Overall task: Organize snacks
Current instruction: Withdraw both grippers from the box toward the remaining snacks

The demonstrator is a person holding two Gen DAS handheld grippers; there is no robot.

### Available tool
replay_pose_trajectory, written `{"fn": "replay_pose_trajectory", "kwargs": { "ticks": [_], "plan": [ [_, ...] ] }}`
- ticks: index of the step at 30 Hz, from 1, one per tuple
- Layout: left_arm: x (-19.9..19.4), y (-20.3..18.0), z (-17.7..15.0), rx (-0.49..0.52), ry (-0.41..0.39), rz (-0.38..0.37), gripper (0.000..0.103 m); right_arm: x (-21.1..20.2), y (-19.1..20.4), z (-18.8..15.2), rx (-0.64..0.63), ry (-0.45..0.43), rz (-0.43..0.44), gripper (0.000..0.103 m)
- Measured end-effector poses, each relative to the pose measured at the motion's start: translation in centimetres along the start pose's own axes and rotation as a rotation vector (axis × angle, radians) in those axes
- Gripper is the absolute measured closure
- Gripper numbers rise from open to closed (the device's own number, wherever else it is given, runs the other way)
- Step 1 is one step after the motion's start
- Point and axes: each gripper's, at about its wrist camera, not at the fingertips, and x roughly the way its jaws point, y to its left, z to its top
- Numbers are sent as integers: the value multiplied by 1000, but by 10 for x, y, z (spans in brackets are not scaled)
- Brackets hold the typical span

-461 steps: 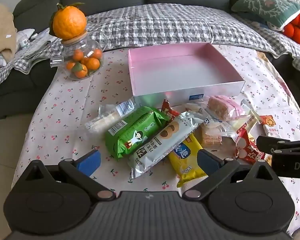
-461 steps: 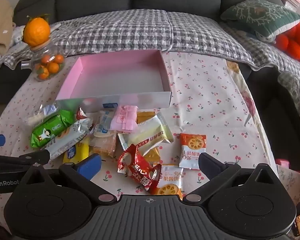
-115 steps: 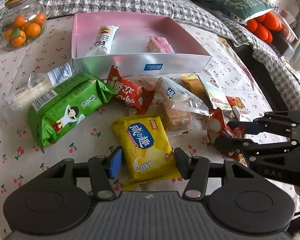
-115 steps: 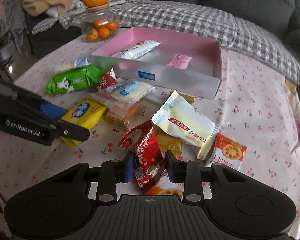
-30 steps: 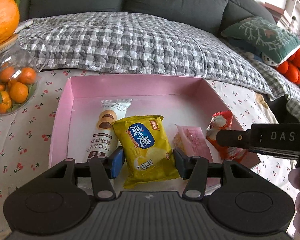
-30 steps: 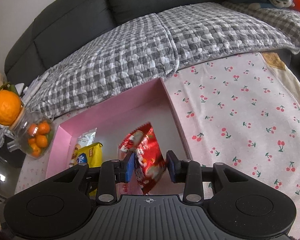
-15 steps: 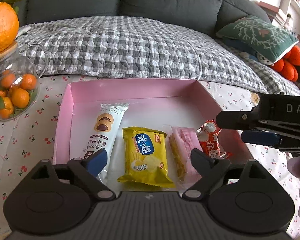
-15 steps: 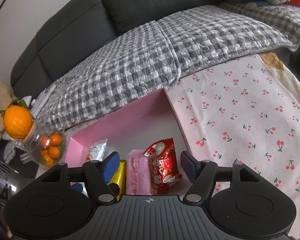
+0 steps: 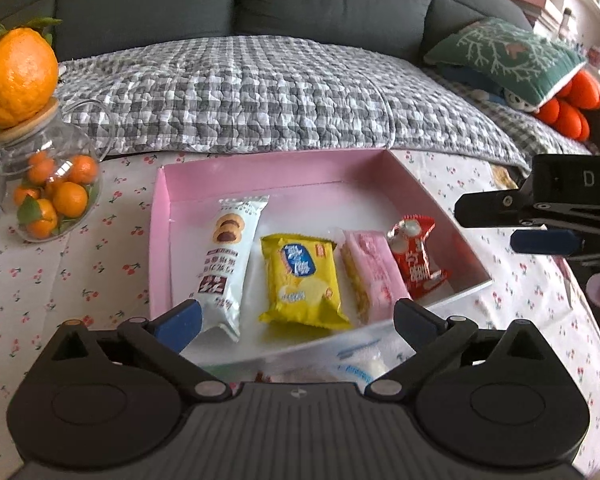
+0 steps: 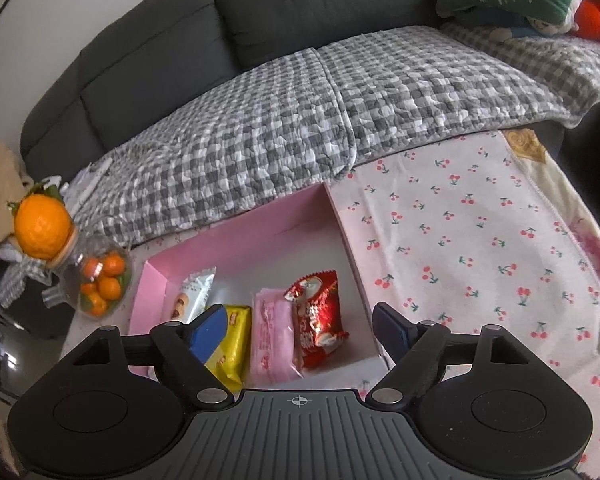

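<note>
A pink box (image 9: pixel 160 216) on the cherry-print cloth holds a white biscuit pack (image 9: pixel 228 252), a yellow pack (image 9: pixel 300 276), a pink wafer pack (image 9: pixel 372 276) and a red pack (image 9: pixel 416 256), side by side. My left gripper (image 9: pixel 296 320) hovers over the box's near wall. Its jaws are opening wide, with nothing pressed between them. My right gripper (image 9: pixel 488 222) hangs off the box's right wall. In its own view the right gripper (image 10: pixel 300 326) is above the red pack (image 10: pixel 318 312) and the pink pack (image 10: pixel 270 332). Its jaws are opening and touch nothing.
A glass jar of small oranges (image 9: pixel 48 200) with a big orange (image 9: pixel 18 76) on its lid stands left of the box. Behind is a sofa with a checked quilt (image 9: pixel 260 92) and a green cushion (image 9: pixel 504 56). More packs (image 9: pixel 360 368) lie before the box's near wall.
The left jaws let go of the yellow pack and the right jaws let go of the red pack; both packs now lie in the box. Both grippers spread wide and drew back upward.
</note>
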Motion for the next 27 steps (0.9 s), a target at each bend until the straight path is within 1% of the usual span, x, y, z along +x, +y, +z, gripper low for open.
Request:
{"fn": "replay_pose_trajectory", "kwargs": {
  "ticks": [7,12,17,21,27],
  "plan": [
    [-13,4,-7,28,16,-12,1,-16,1,-11,-61,11,-8,21],
    [-25,6,-13,46,10,-22,1,-25,0,-20,-108,11,-18,20],
    [-35,6,-22,71,11,-36,1,-35,0,-29,-130,19,-16,20],
    [-43,6,-31,83,-1,-50,1,-42,4,-39,-186,21,-19,20],
    [-55,4,-48,127,-21,-70,1,-54,5,-59,-224,22,-1,20]
  ]
}}
